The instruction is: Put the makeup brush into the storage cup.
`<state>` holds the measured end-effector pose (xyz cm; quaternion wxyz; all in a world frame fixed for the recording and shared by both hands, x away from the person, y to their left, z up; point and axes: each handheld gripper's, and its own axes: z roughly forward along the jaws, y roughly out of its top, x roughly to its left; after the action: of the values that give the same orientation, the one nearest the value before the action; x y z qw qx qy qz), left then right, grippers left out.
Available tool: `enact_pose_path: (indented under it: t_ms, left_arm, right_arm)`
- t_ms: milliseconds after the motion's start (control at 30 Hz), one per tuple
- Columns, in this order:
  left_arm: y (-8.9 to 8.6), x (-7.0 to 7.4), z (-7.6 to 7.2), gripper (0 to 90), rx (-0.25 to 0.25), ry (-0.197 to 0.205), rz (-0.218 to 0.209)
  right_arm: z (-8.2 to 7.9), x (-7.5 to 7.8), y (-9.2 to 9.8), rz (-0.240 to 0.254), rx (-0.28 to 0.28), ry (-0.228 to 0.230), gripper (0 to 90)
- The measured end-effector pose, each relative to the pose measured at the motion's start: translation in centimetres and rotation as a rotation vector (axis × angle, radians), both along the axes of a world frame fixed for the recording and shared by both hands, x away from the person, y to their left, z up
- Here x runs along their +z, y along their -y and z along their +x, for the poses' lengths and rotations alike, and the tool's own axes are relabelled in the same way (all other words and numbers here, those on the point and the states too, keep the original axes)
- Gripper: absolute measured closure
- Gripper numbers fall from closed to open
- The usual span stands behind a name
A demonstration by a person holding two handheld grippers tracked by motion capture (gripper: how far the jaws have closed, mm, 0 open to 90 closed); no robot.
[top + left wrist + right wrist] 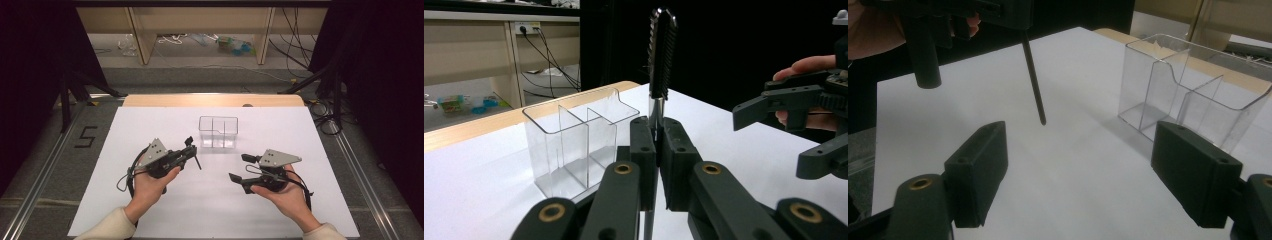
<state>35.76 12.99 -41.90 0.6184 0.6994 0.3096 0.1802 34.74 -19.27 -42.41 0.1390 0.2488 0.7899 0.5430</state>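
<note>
High view: the left gripper (192, 150) clamps a slim dark tool (198, 162), just at seven o'clock of the clear divided container (218, 131) on the white table sheet (150, 120). The right gripper (241, 167) sits at five o'clock, jaws spread, empty. Left gripper view: here the tool's ribbed, brush-like black head (662, 50) rises above a shiny metal stem, pinched tight between matte pads. Right gripper view: the tool's thin rod end (1035, 80) hangs at twelve o'clock, glossy container at two o'clock.
</note>
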Motion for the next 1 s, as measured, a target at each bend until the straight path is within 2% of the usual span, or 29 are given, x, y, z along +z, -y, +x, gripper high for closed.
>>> enact_pose_path:
  t_ms: [33, 167, 600, 667, 700, 900, 933, 1000]
  left_arm:
    - [0.0, 0.0, 0.0, 85.3, 0.000, 0.000, 0.000]
    - [0.0, 0.0, 0.0, 85.3, 0.007, -0.007, -0.007]
    - [-0.3, 0.0, 0.1, 85.3, 0.009, 0.005, 0.007]
    - [-0.2, 0.0, 0.0, 85.3, 0.019, -0.008, -0.004]
    - [-0.3, 0.0, 0.1, 85.3, 0.010, 0.005, 0.007]
    - [-0.2, 0.0, 0.0, 85.3, 0.020, -0.007, -0.003]
    - [-0.3, 0.0, 0.1, 85.3, 0.015, 0.000, 0.004]
    - [-0.3, 0.0, 0.1, 85.3, 0.011, 0.005, 0.009]
  right_arm:
    - [-0.2, 0.1, 0.3, -0.015, -0.010, -0.006, 23.8]
    - [-0.4, 0.2, 0.9, -0.014, -0.017, 0.000, 23.8]
    - [-0.9, 0.1, 1.7, -0.003, -0.028, 0.003, 23.9]
    - [-1.0, 0.2, 1.9, -0.007, -0.029, 0.003, 23.9]
    - [-1.0, 0.1, 1.9, 0.006, -0.029, 0.010, 23.9]
    - [-1.3, 0.1, 2.5, -0.001, -0.042, 0.006, 23.9]
    - [-1.3, 0.0, 2.5, 0.018, -0.038, 0.019, 23.9]
    - [-1.4, 0.0, 2.6, 0.018, -0.040, 0.014, 23.9]
